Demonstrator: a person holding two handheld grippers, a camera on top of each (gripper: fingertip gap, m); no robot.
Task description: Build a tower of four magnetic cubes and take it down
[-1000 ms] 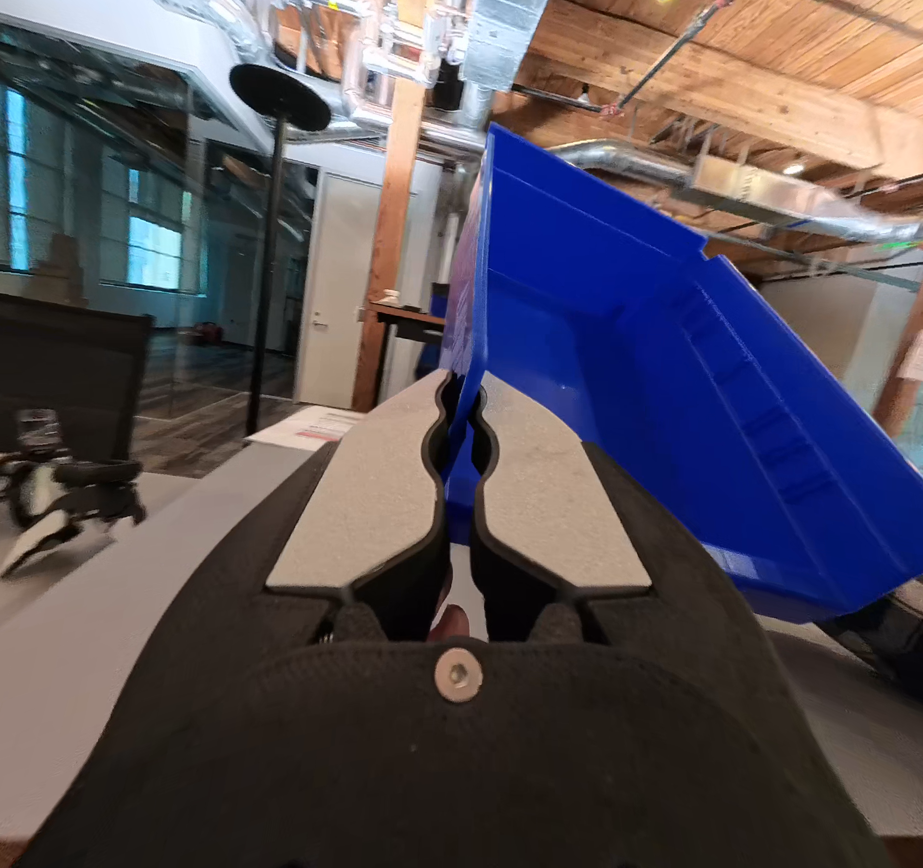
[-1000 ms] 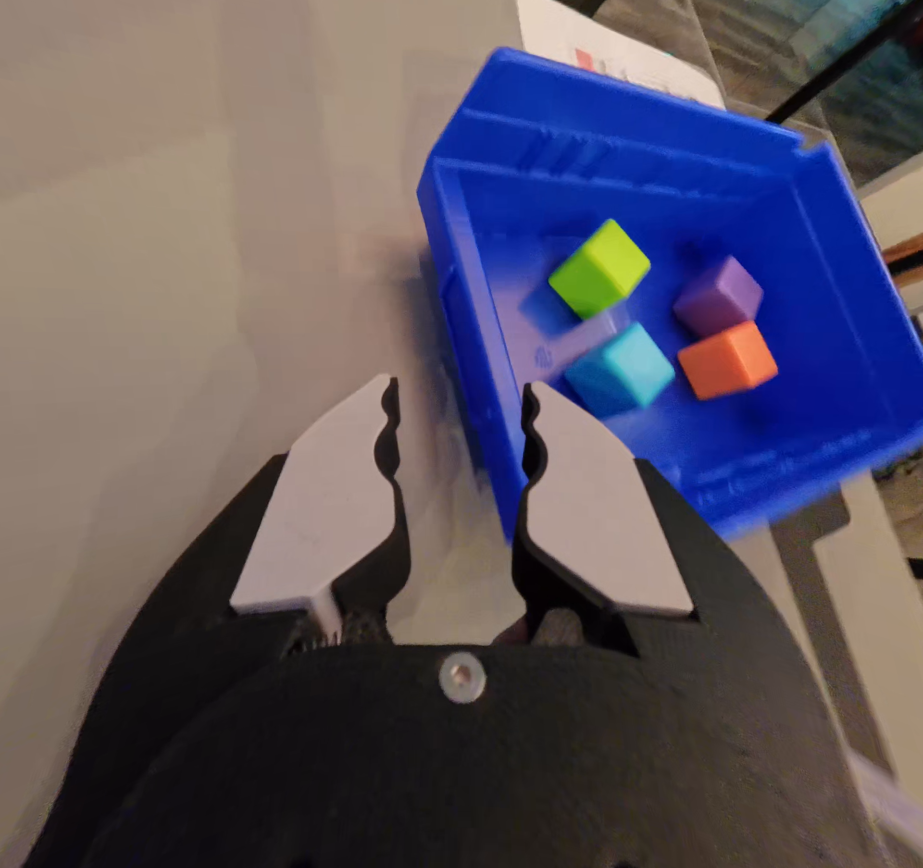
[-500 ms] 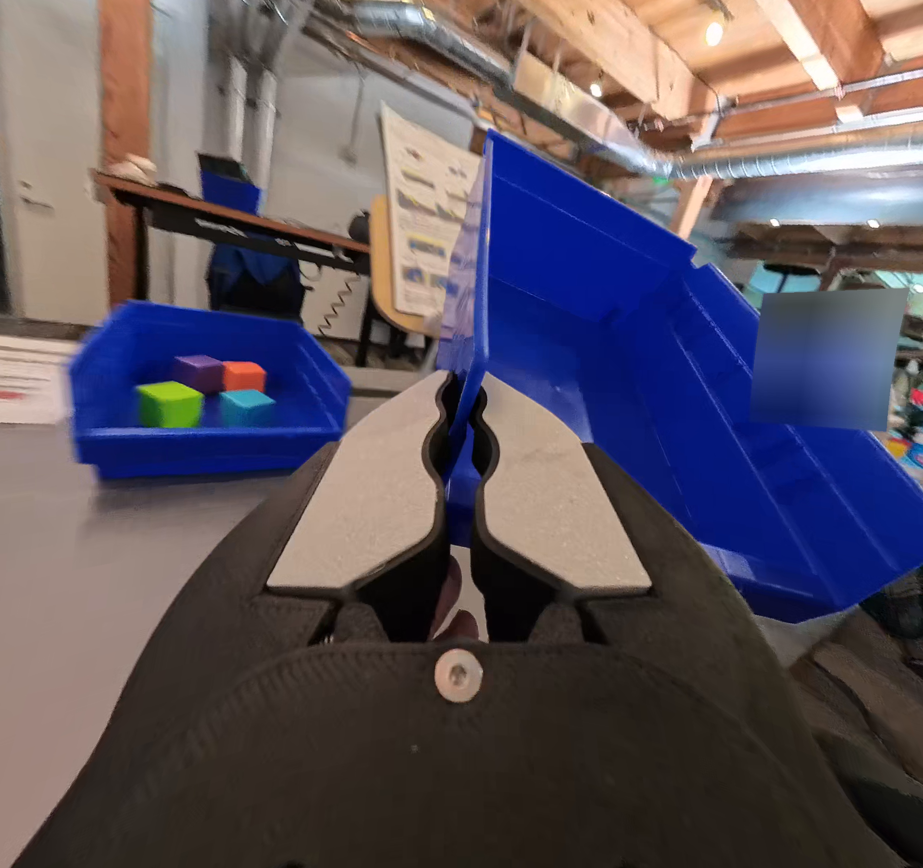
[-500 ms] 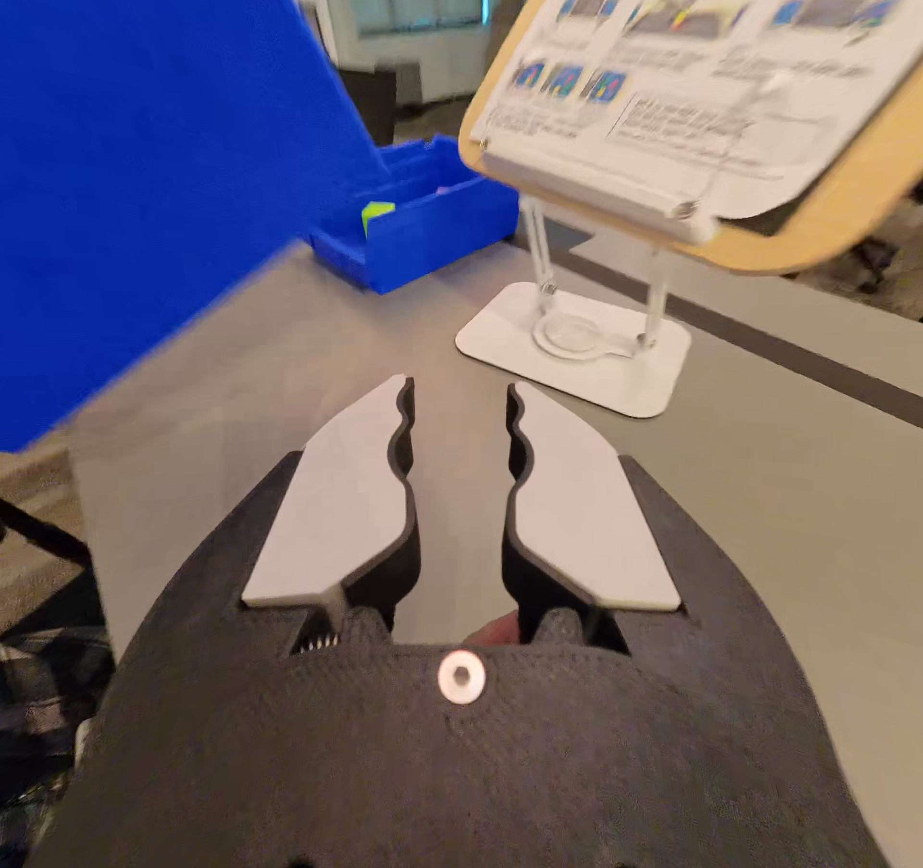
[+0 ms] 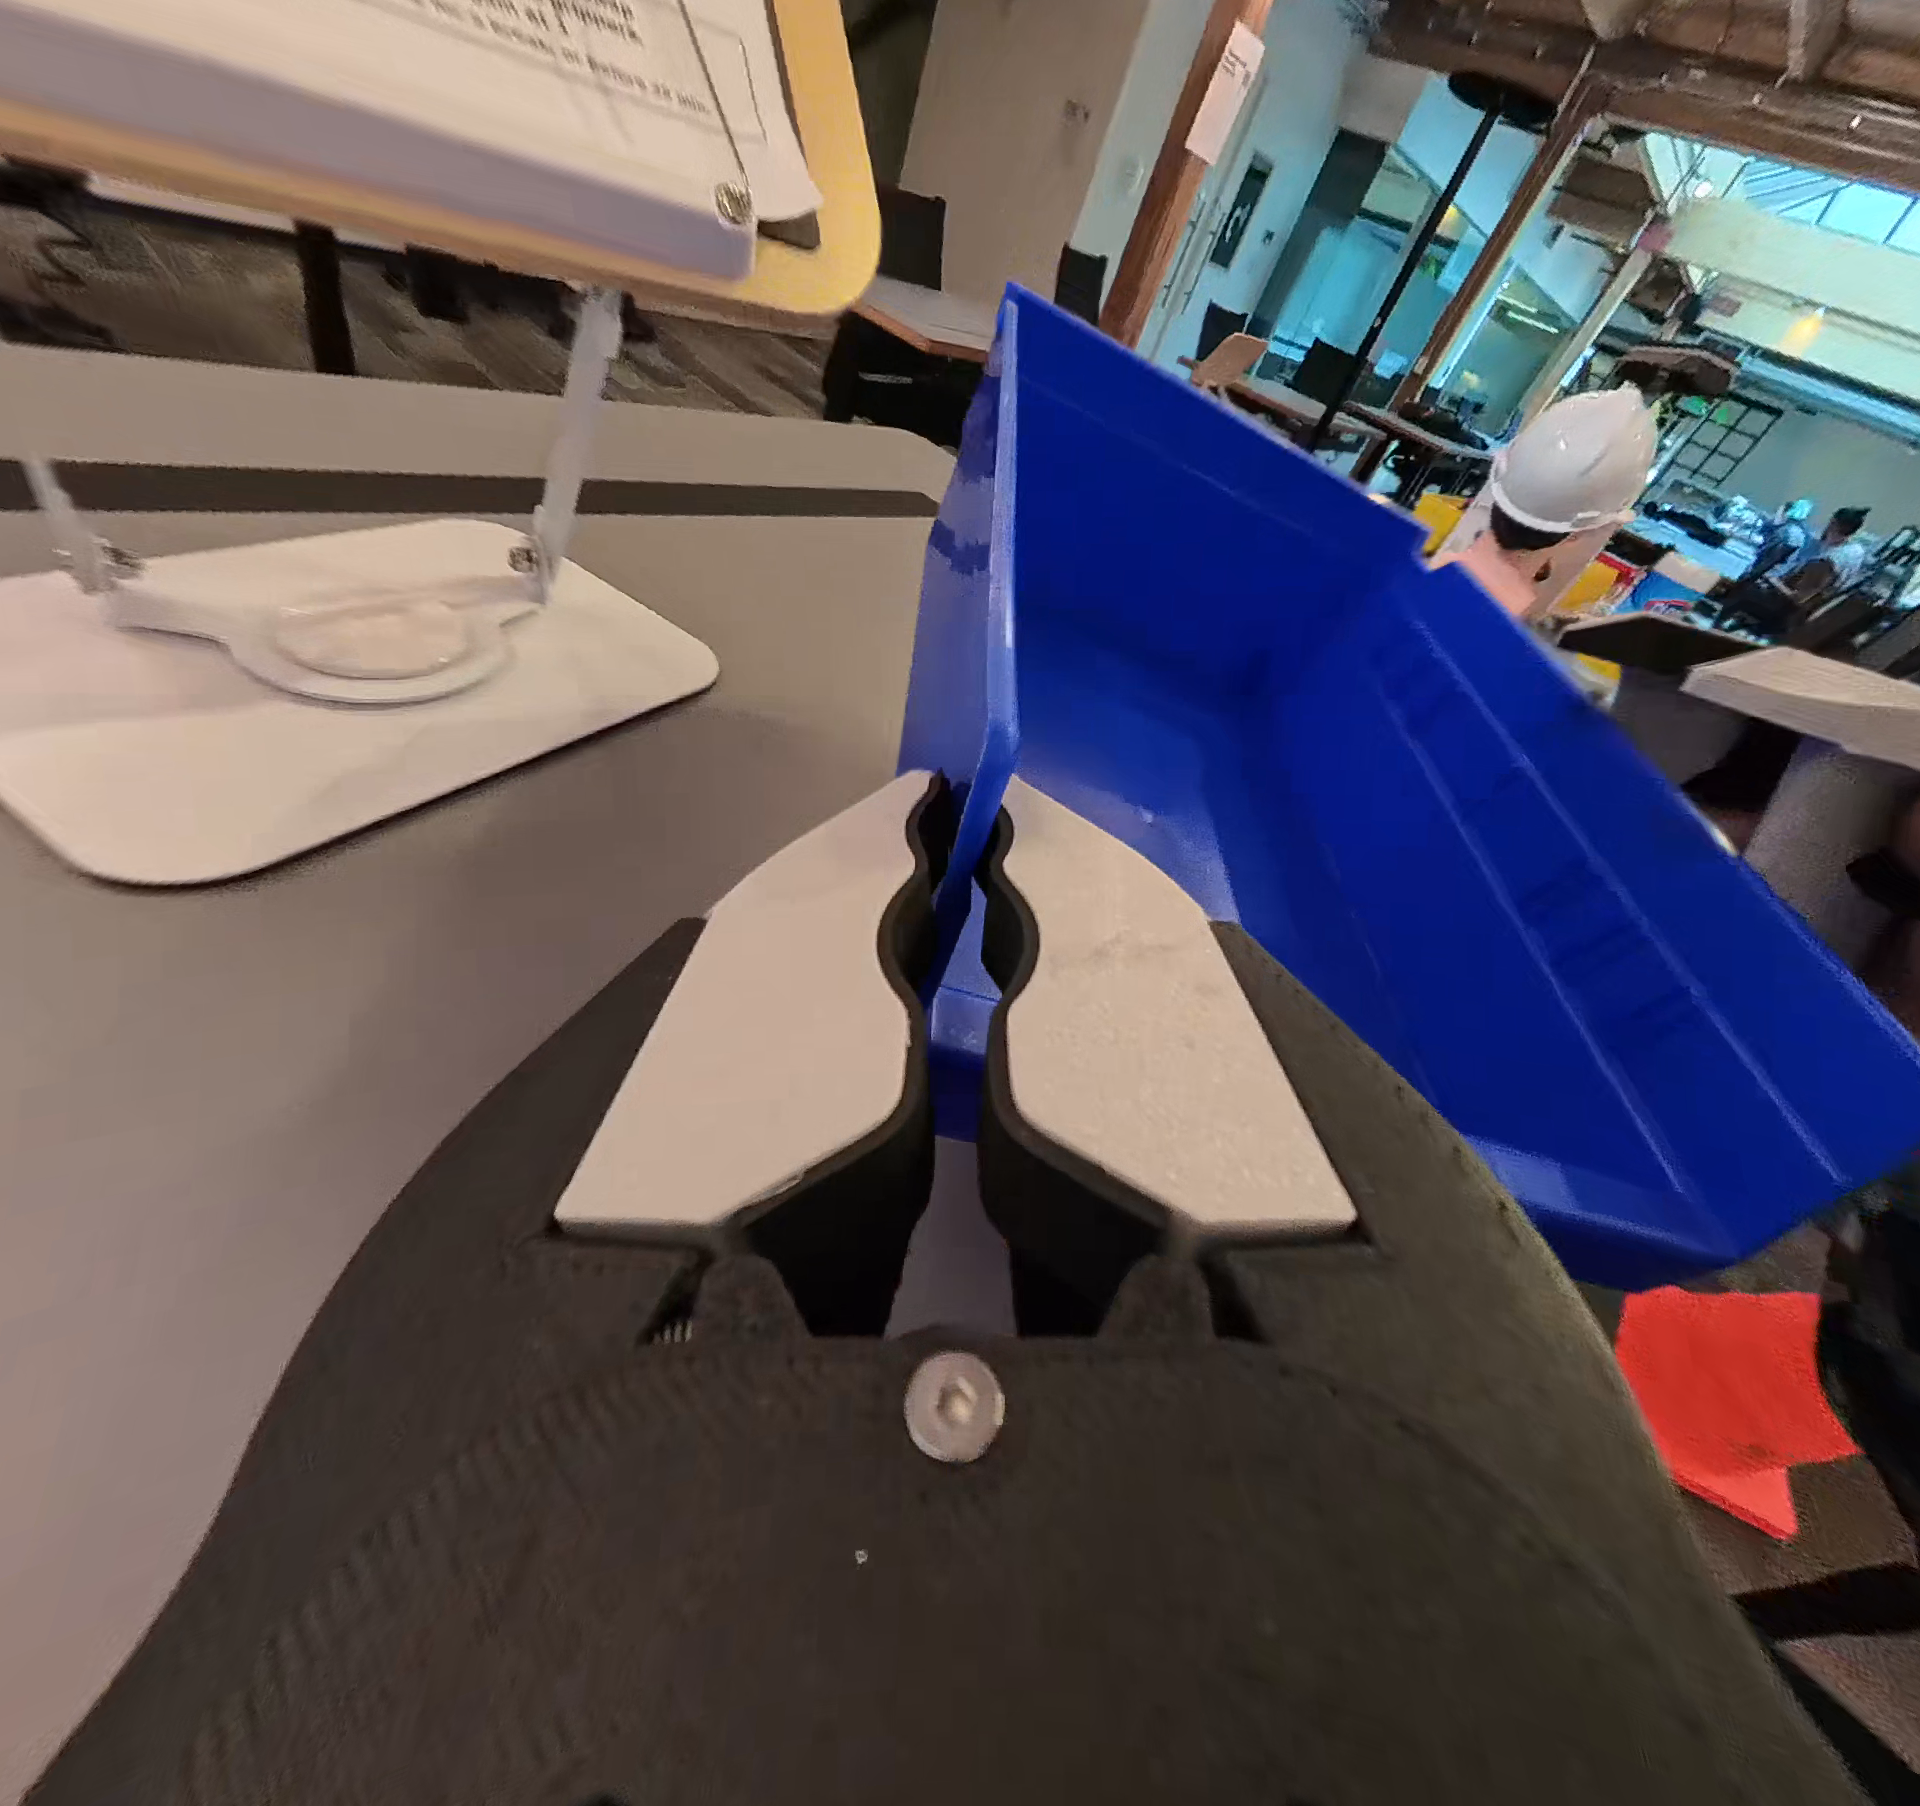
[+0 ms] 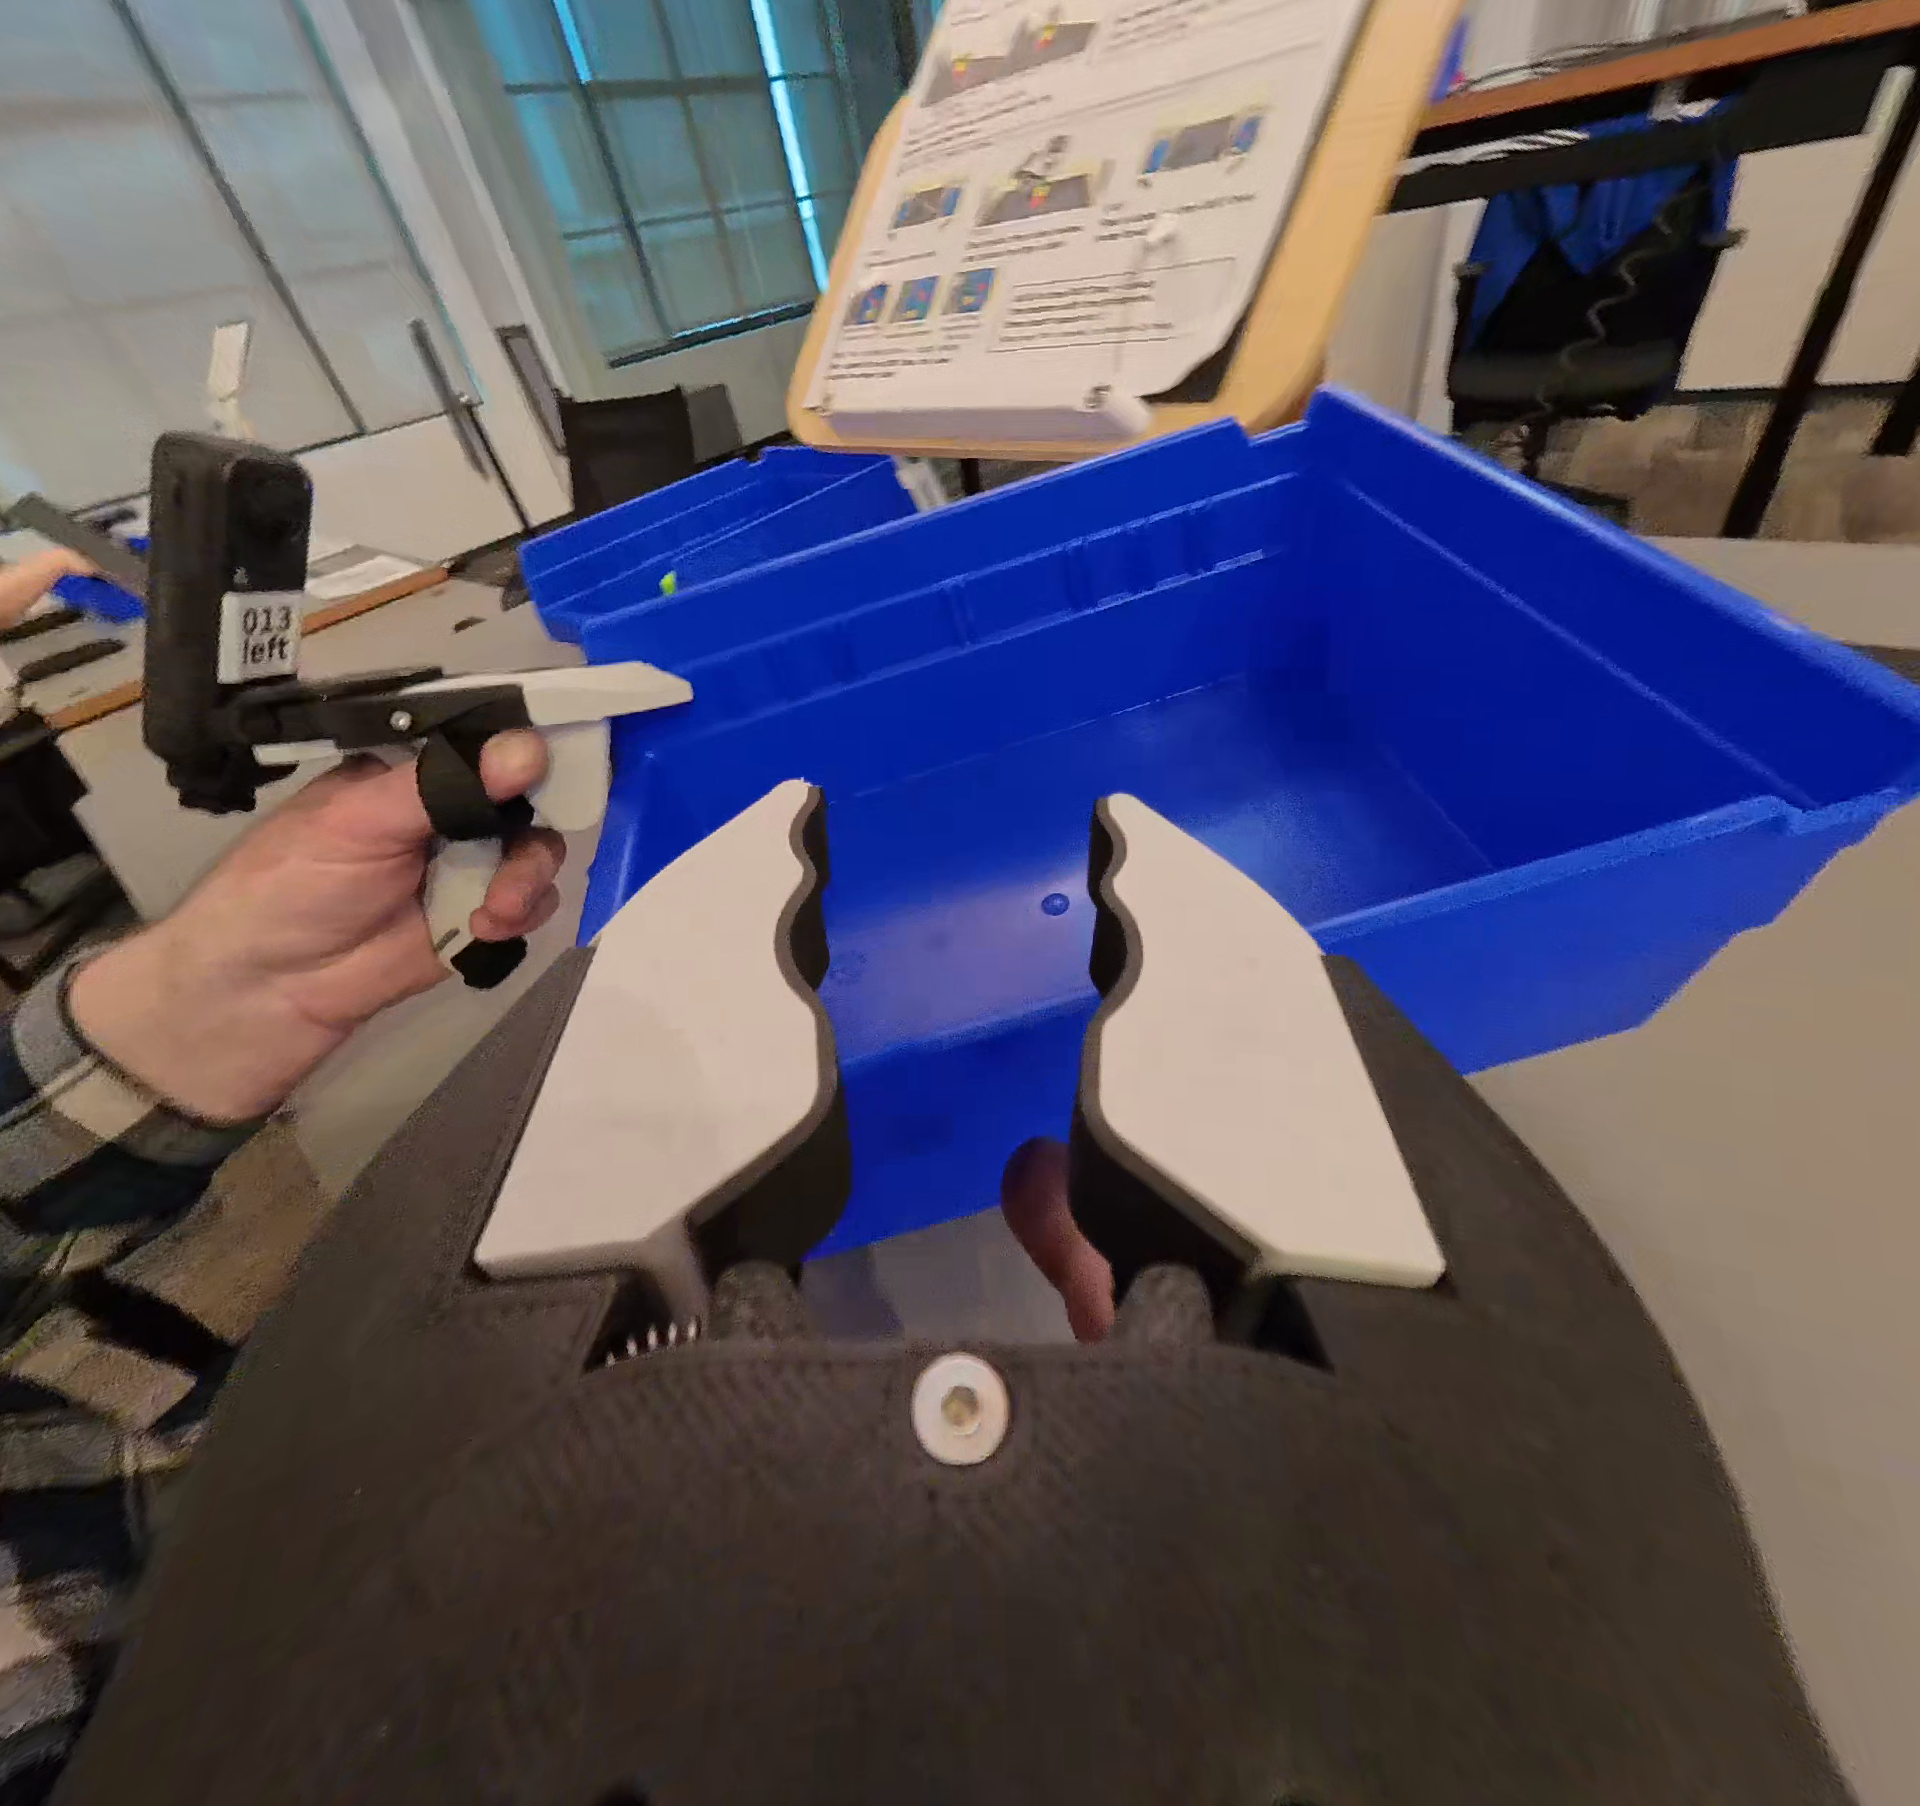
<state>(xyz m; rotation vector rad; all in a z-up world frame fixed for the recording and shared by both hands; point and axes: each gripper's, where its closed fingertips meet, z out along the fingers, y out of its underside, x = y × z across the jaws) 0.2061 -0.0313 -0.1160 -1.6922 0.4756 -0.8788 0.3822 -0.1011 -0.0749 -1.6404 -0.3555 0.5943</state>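
Observation:
My left gripper [image 5: 966, 800] is shut on the side wall of an empty blue bin [image 5: 1403, 821] and holds it tilted. In the right wrist view the same empty bin [image 6: 1299, 717] fills the middle. The left gripper [image 6: 634, 691], in a person's hand, pinches its left wall. My right gripper [image 6: 951, 811] is open and empty, just in front of the bin's near wall. A second blue bin [image 6: 727, 520] stands behind. Only a sliver of the green cube [image 6: 668, 582] shows over its rim. The other cubes are hidden.
A document stand with a wooden board [image 6: 1122, 156] rises behind the bins. Its white base plate [image 5: 312, 696] lies on the grey table [image 5: 208, 1029], left of the held bin. A black chair [image 6: 1579, 322] stands at the far right, off the table. Spacing between my two grippers at the tips: around 20 cm.
My left gripper swung right with the empty bin, so the bin of cubes left its view. My right gripper turned to face the empty bin and opened wider.

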